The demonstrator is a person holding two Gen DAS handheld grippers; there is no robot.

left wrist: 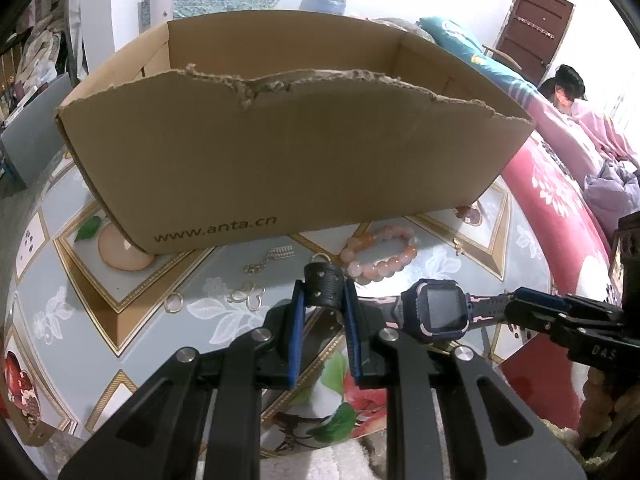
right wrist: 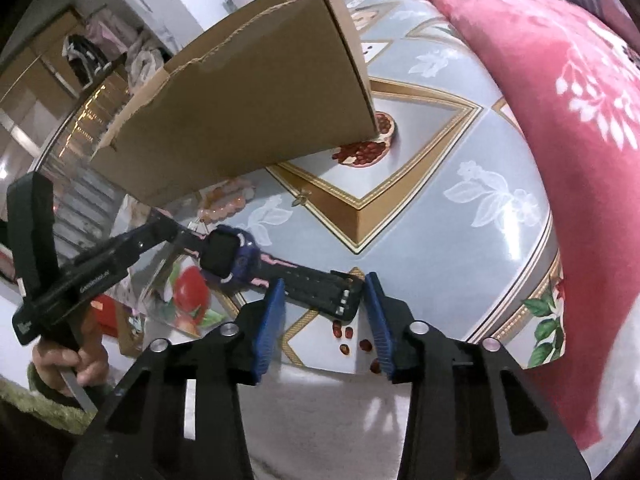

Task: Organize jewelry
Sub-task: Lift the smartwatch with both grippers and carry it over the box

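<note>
A dark blue smartwatch (left wrist: 438, 310) with a black-and-pink strap hangs stretched between my two grippers above the table. My left gripper (left wrist: 323, 294) is shut on one strap end (left wrist: 322, 284). In the right wrist view the watch (right wrist: 228, 254) runs left toward the left gripper, and its buckle end (right wrist: 332, 292) lies between the blue pads of my right gripper (right wrist: 325, 294), which stand apart around it. A pink bead bracelet (left wrist: 380, 254), a thin chain (left wrist: 266, 260) and small gold rings (left wrist: 246, 294) lie on the table before an open cardboard box (left wrist: 280, 160).
The table (right wrist: 460, 220) has a grey-blue cloth with gold and fruit patterns. A red floral blanket (right wrist: 560, 120) lies on a bed to the right, where a person (left wrist: 568, 88) is. The box (right wrist: 248, 112) takes up the far side of the table.
</note>
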